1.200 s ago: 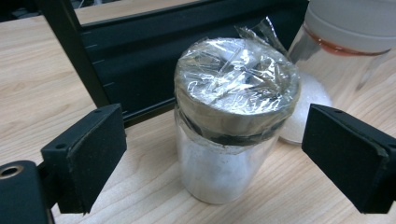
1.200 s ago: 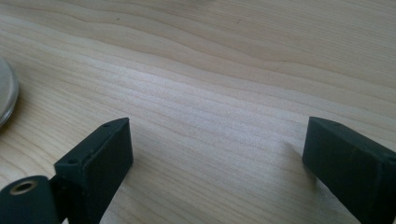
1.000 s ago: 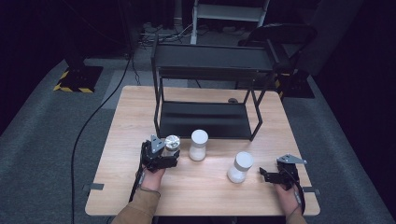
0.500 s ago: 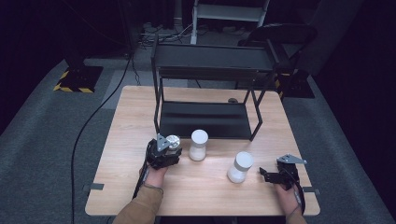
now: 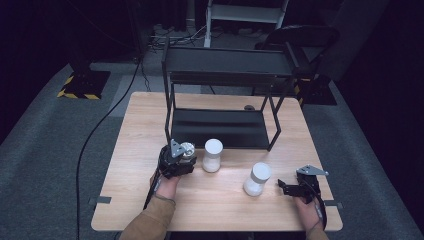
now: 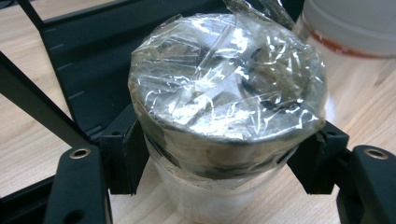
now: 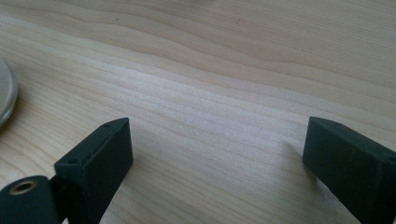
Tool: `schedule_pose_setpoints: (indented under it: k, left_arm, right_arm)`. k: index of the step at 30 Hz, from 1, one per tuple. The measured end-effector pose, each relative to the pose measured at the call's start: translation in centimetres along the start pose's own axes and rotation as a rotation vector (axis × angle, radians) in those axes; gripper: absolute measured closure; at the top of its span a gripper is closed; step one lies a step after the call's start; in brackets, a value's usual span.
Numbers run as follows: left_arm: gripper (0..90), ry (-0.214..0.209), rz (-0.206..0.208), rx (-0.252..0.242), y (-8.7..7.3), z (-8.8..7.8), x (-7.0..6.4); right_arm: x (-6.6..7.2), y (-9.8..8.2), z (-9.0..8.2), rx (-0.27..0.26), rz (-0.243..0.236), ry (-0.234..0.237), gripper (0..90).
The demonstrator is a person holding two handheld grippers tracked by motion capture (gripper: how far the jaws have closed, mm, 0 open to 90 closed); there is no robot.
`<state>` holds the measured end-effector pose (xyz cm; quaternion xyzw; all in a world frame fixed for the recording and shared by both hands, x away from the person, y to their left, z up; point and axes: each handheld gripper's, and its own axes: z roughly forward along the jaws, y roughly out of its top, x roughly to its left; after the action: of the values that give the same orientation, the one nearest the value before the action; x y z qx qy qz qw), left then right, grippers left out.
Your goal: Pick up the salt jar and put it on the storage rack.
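From the high view, my left gripper [image 5: 184,159] sits at the front left of the table [image 5: 150,115], just ahead of the black rack [image 5: 220,90], and its jaws have just been closing; they now clamp the wrapped jar [image 5: 187,148]. My right gripper [image 5: 285,186] rests near the front right corner, jaws spread with nothing between them. A white-capped jar [image 5: 212,155] stands just beside the wrapped one, and a second white jar [image 5: 257,178] stands nearer the right gripper. To do this well I would lift straight up before any sideways travel, since the neighbour jar and the rack's front leg both crowd the grip.

In the left gripper view, the pads [image 6: 126,156] press on the jar's [image 6: 224,107] neck just under its film-covered top. The film looks loose and slick, so I judge a firm, level hold matters; tilting could let it slip. The rack's lower shelf [image 6: 88,79] lies right behind, and the neighbour jar [image 6: 355,42] is at the upper right.

In the right gripper view, the open jaws frame bare wood [image 7: 215,112]; a rounded edge [image 7: 5,95] peeks in at the left.
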<state>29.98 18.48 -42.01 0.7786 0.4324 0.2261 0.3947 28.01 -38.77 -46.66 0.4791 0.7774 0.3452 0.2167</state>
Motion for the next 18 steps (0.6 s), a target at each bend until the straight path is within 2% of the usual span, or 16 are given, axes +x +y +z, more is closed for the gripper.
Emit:
schedule_pose_setpoints:
  k: [3,7,18]
  left_arm:
    - [30.0,0.002,-0.007,-0.002,0.6,-0.3,0.1]
    - [30.0,-0.001,0.004,-0.009,1.8,-0.9,0.3]
    - [30.0,-0.002,0.012,-0.016,4.0,-1.3,0.8]
  right_arm:
    - [0.0,0.0,0.0,0.000,0.000,0.000,8.0]
    - [0.0,0.0,0.0,0.000,0.000,0.000,7.9]
    - [-0.1,0.0,0.0,0.001,-0.003,0.005,7.3]
